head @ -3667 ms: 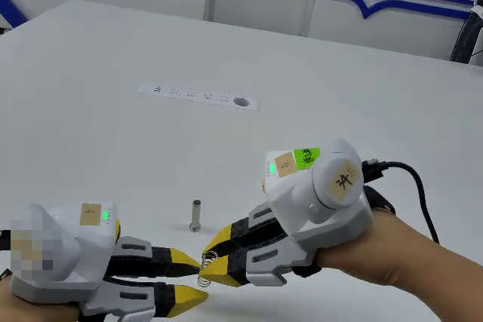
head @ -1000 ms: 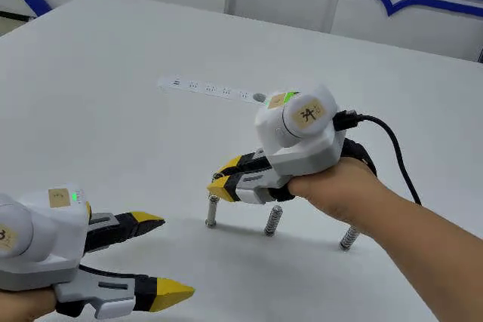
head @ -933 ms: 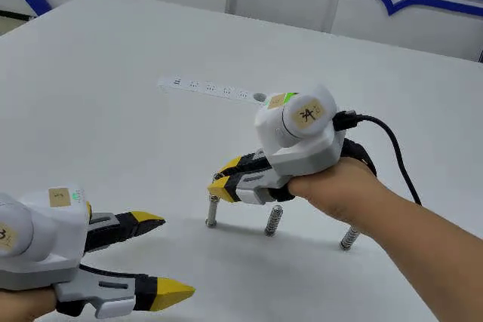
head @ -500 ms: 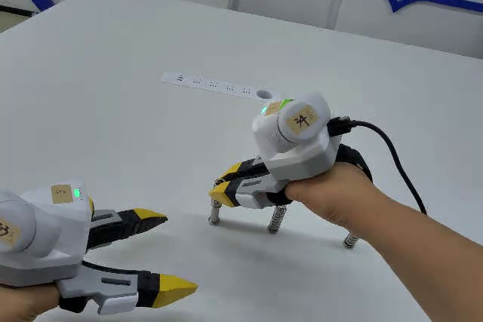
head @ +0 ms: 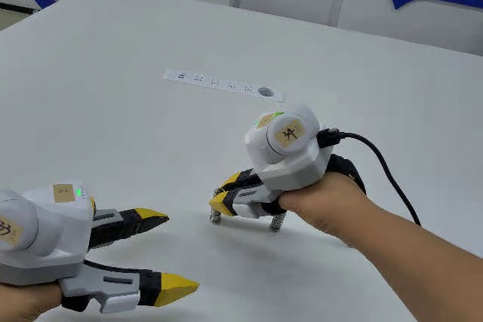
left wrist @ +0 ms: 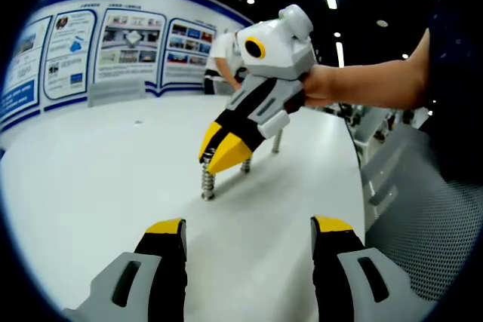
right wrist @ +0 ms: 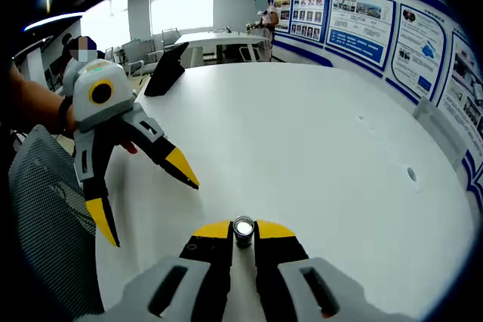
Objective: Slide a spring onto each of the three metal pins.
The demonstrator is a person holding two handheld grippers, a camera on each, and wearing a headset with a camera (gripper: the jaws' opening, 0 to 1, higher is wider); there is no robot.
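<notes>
- In the head view the right hand [head: 324, 203] hides the far pin [left wrist: 277, 141]. In the left gripper view that pin is too small to tell whether coils wrap it.
- The right claw [head: 224, 200] covers the upper part of the end pin [head: 216, 216] in the head view, so only its foot shows on the white surface [head: 113, 73].
- The right claw's jaws are drawn almost together and clasp the top of the end pin. In the right gripper view the pin's shiny tip sits between the yellow tips.
- A spring [left wrist: 206, 180] wraps the end pin just below those tips.
- The middle pin [head: 278, 222], just beside, is also wrapped in coils.
- The left claw [head: 172, 253] is spread wide and holds nothing. It is well apart from the pins.
</notes>
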